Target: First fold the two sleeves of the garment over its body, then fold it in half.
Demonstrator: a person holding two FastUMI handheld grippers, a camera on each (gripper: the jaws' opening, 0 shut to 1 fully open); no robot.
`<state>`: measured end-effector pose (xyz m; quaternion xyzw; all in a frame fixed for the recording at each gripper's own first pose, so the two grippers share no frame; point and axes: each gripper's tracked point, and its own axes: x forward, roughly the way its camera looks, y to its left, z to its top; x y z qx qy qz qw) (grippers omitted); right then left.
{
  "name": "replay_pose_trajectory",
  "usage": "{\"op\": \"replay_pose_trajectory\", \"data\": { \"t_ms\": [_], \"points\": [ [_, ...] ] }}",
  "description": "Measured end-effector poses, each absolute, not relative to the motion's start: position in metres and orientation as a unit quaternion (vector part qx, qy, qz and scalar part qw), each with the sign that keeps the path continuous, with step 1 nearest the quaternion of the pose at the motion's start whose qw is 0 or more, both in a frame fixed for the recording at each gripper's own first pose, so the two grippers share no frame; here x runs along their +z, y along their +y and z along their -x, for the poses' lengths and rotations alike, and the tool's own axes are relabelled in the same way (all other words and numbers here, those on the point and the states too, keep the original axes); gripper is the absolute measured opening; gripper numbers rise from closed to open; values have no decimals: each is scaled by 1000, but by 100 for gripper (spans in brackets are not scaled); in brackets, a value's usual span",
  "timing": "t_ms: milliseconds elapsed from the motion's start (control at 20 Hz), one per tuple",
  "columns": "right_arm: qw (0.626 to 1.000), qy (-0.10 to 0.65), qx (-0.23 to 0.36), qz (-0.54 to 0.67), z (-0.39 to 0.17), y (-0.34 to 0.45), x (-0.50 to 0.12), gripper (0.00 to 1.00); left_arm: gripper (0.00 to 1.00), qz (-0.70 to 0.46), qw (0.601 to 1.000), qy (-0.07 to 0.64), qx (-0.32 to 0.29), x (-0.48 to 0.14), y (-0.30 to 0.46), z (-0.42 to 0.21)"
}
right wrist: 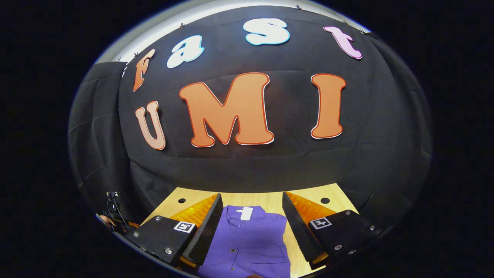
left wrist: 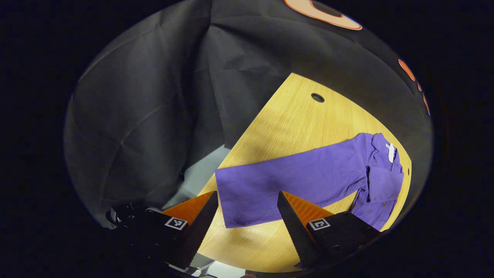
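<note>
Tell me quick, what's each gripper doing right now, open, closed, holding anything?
Left gripper: open, holding nothing, above the purple garment on the wooden table.
Right gripper: open, holding nothing, over the garment's collar end.

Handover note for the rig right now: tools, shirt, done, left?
Left tool: open, holding nothing, above the shirt's hem end.
Right tool: open, holding nothing, above the collar end, tag between its fingers.
Shirt lies on the table as a long narrow strip, so the sleeves look folded in, though I can't confirm both.
Left: fold it in half.
</note>
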<state>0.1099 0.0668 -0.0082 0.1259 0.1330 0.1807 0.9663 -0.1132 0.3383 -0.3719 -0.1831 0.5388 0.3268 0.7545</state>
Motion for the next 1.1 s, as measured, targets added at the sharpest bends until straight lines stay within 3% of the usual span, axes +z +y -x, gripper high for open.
{"op": "replay_pose_trajectory", "data": {
  "t_ms": [350,850,1000,1100],
  "points": [
    [972,155,162,-69,-100,64,-35,93,98,217,701,594,331,-429,350,125],
    [970,175,152,-78,-100,59,-49,94,95,224,668,621,342,-444,356,127],
    [969,177,154,-80,-100,59,-53,94,80,224,670,624,334,-445,351,118],
    [968,178,156,-84,-100,58,-54,94,53,230,667,627,331,-446,346,112]
  ]
}}
